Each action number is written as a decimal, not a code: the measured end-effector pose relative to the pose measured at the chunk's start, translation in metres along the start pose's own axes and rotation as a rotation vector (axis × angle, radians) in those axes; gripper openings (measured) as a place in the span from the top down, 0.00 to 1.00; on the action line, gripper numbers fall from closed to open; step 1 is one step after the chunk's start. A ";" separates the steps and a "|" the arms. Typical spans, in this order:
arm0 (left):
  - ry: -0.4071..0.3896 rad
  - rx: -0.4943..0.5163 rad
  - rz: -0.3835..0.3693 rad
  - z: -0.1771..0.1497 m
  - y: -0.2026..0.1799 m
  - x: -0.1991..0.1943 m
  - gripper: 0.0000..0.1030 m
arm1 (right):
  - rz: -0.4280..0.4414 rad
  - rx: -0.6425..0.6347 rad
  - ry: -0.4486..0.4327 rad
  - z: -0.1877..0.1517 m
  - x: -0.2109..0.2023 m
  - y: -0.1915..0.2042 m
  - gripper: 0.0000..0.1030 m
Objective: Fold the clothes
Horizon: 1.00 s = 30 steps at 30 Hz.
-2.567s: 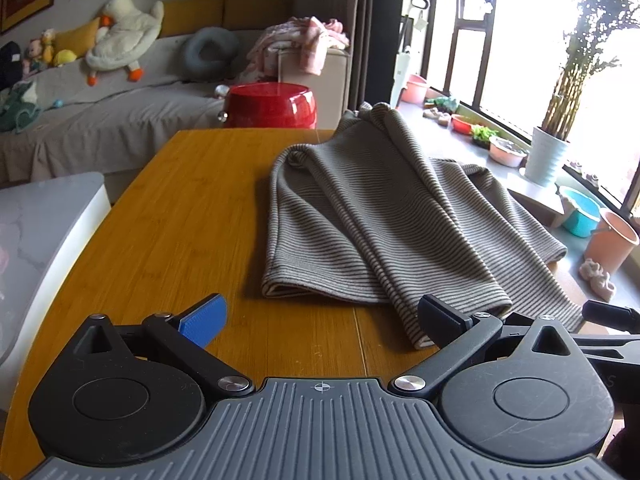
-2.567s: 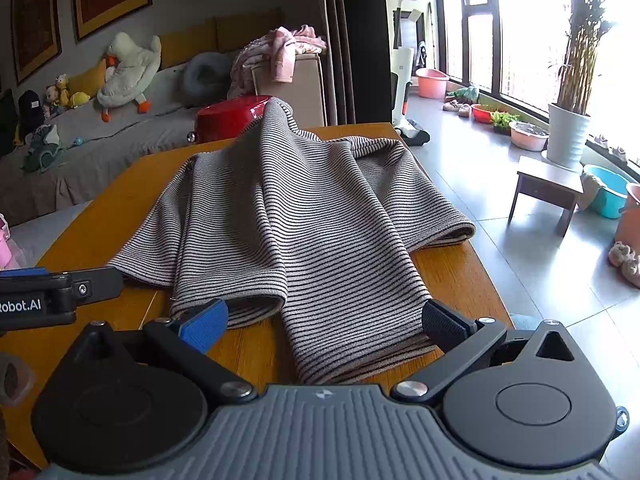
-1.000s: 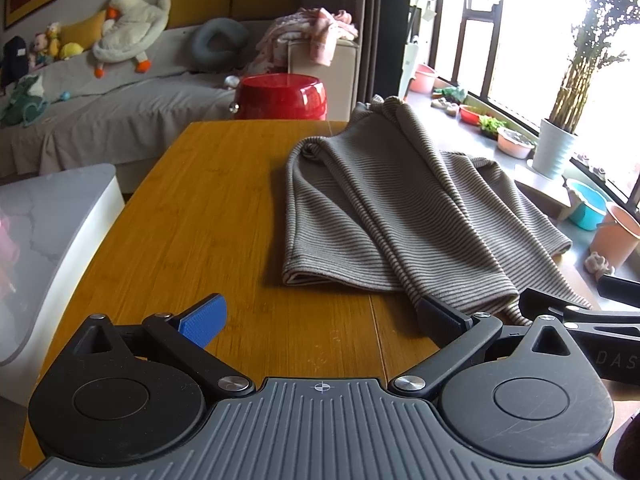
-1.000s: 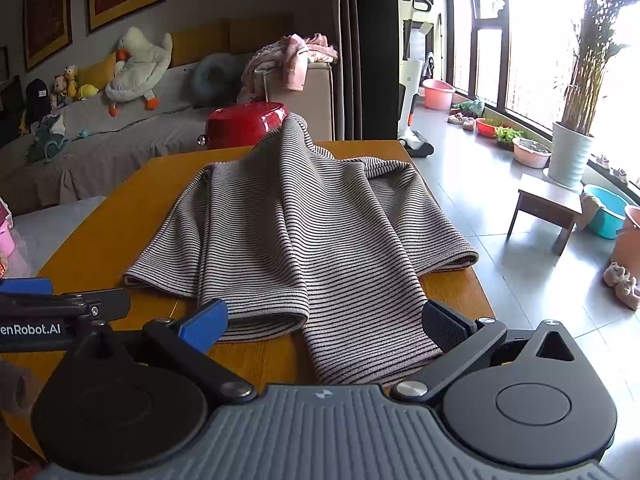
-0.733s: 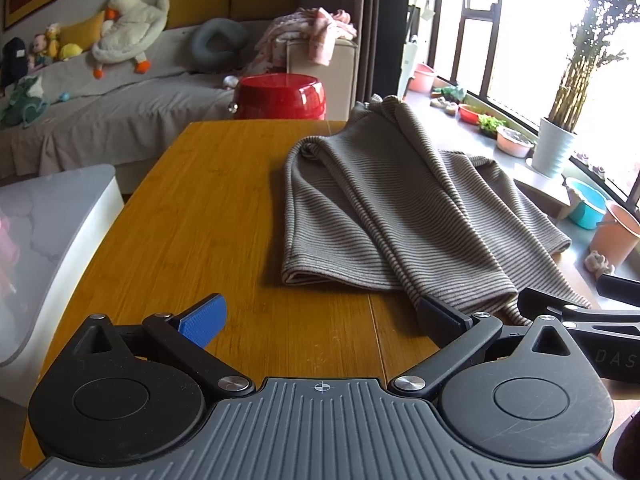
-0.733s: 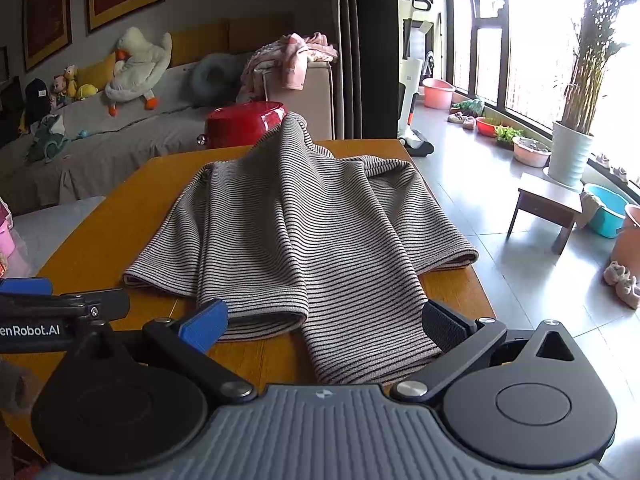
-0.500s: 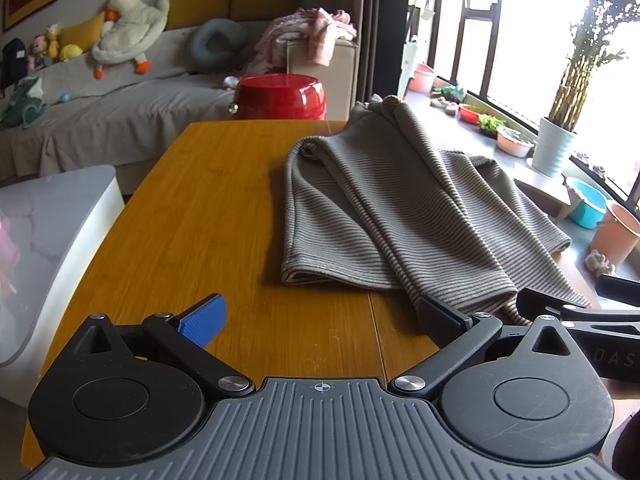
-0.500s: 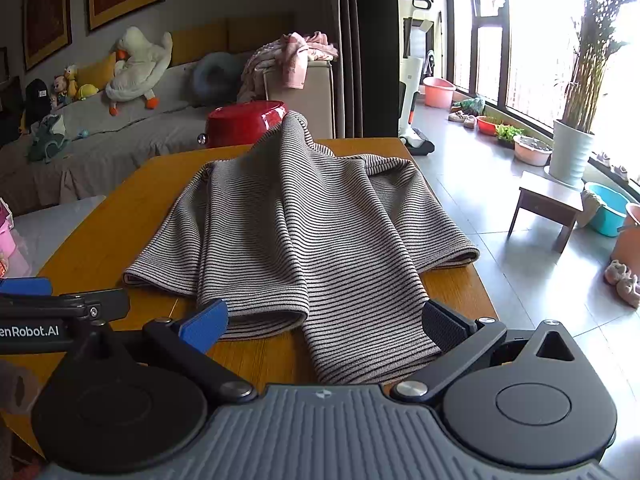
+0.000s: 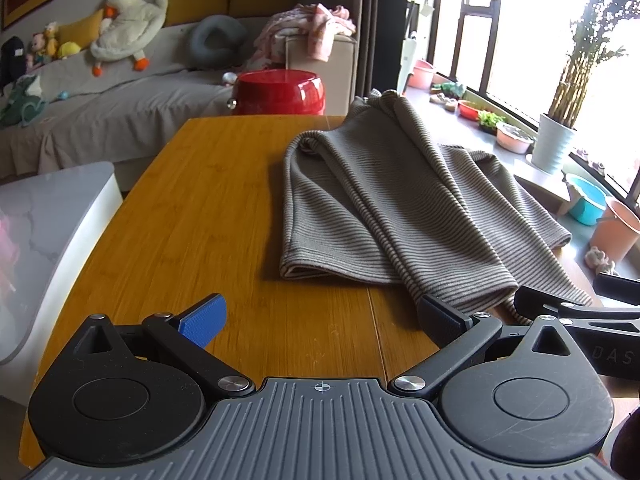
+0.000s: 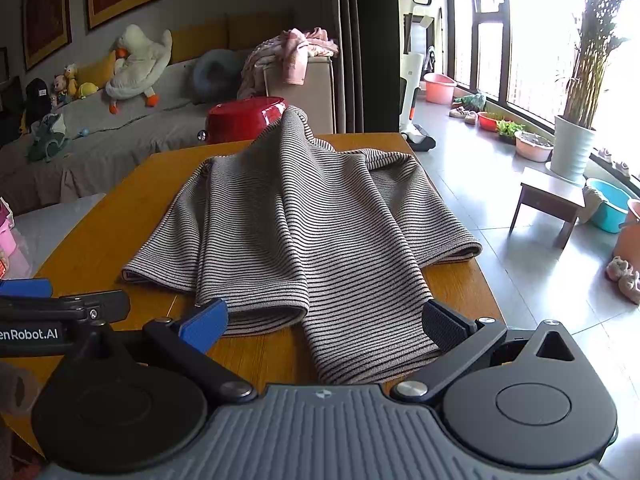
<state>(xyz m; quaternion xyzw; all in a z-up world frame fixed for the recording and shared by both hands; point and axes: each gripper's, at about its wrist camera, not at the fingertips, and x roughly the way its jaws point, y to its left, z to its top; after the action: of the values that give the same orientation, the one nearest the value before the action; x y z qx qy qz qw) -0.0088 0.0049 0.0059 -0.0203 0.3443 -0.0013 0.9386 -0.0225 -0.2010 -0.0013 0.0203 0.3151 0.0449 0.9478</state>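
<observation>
Left wrist view, garment: a striped sweater (image 9: 384, 208) is laid on the right half of the wooden tabletop (image 9: 208, 200), with layers overlapped down the middle, so a partial fold is judged to be in place.
Left wrist view, left claw: the left claw (image 9: 320, 318) is held wide and empty above bare wood at the near edge, left of the sweater's near hem; nothing is touched by it, which reads as a waiting pose.
Left wrist view, other tool: the right claw's dark body is seen at the far right, just beside the near right hem.
Left wrist view, surroundings: a red stool (image 9: 280, 92) is seen beyond the far edge, with a sofa (image 9: 100, 112) behind it.

Right wrist view, garment: the sweater (image 10: 304, 216) is seen lengthwise, its far end raised in a peak and its near hem brought close to the camera.
Right wrist view, right claw: the right claw (image 10: 324, 322) is spread wide with the near hem lying between its fingers; the cloth is not pinched, and the placement suggests a grasp of that hem is being prepared.
Right wrist view, left claw: it is seen at the left border, level with the near left hem, apart from the cloth.
Right wrist view, risk: since several layers are stacked at the hem, only the top one may be caught.
</observation>
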 end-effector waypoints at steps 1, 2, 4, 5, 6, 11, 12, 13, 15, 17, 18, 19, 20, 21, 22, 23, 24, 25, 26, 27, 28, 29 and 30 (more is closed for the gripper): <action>0.002 0.001 0.000 0.000 0.000 0.001 0.00 | 0.000 0.000 0.001 0.000 0.000 0.000 0.00; 0.005 0.001 0.000 -0.001 -0.001 0.001 0.00 | 0.001 0.000 0.002 0.000 0.001 -0.001 0.00; 0.010 0.005 -0.001 -0.001 -0.001 0.003 0.00 | 0.002 0.002 0.007 -0.001 0.003 -0.001 0.00; 0.012 0.009 -0.003 -0.001 -0.001 0.004 0.00 | 0.003 0.001 0.010 -0.001 0.004 -0.002 0.00; 0.014 0.013 -0.006 -0.001 -0.001 0.006 0.00 | 0.004 0.001 0.014 -0.001 0.006 -0.002 0.00; 0.032 0.024 -0.061 0.006 -0.001 0.022 0.00 | 0.017 0.006 0.029 0.003 0.017 -0.006 0.00; 0.038 0.028 -0.077 0.009 -0.001 0.027 0.00 | 0.020 0.014 0.030 0.005 0.020 -0.008 0.00; 0.038 0.034 -0.089 0.012 -0.002 0.032 0.00 | 0.024 0.022 0.031 0.008 0.023 -0.010 0.00; 0.039 0.045 -0.113 0.018 -0.004 0.043 0.00 | 0.022 0.041 0.032 0.014 0.032 -0.015 0.00; 0.044 0.040 -0.139 0.025 -0.005 0.055 0.00 | 0.016 0.059 0.034 0.019 0.042 -0.020 0.00; 0.050 0.033 -0.154 0.029 -0.005 0.062 0.00 | 0.014 0.064 0.038 0.022 0.047 -0.022 0.00; 0.062 0.020 -0.175 0.033 -0.005 0.070 0.00 | 0.012 0.069 0.042 0.025 0.052 -0.024 0.00; 0.075 0.008 -0.195 0.038 -0.004 0.078 0.00 | 0.013 0.074 0.048 0.029 0.058 -0.026 0.00; 0.089 -0.002 -0.210 0.042 -0.004 0.086 0.00 | 0.015 0.080 0.053 0.032 0.063 -0.028 0.00; 0.100 -0.008 -0.222 0.047 -0.003 0.094 0.00 | 0.018 0.089 0.059 0.036 0.068 -0.029 0.00; 0.111 -0.014 -0.233 0.051 -0.002 0.101 0.00 | 0.016 0.100 0.064 0.040 0.074 -0.031 0.00; 0.117 -0.021 -0.244 0.056 -0.001 0.107 0.00 | 0.017 0.112 0.066 0.044 0.078 -0.033 0.00; 0.121 -0.027 -0.254 0.060 0.001 0.113 0.00 | 0.022 0.124 0.061 0.048 0.081 -0.034 0.00; 0.115 -0.028 -0.261 0.065 0.001 0.117 0.00 | 0.028 0.136 0.055 0.053 0.084 -0.036 0.00; 0.108 -0.029 -0.268 0.069 0.002 0.121 0.00 | 0.036 0.142 0.041 0.057 0.087 -0.037 0.00; 0.093 -0.027 -0.272 0.073 0.002 0.124 0.00 | 0.043 0.146 0.026 0.063 0.089 -0.038 0.00; 0.078 -0.028 -0.272 0.076 0.002 0.127 0.00 | 0.047 0.146 0.012 0.069 0.093 -0.038 0.00; 0.066 -0.032 -0.276 0.080 0.002 0.130 0.00 | 0.046 0.145 0.004 0.075 0.098 -0.039 0.00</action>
<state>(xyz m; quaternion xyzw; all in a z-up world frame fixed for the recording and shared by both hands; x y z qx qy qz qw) 0.1420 0.0079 -0.0176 -0.0825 0.3691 -0.1253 0.9172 0.1029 -0.2309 -0.0023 0.0962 0.3191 0.0438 0.9418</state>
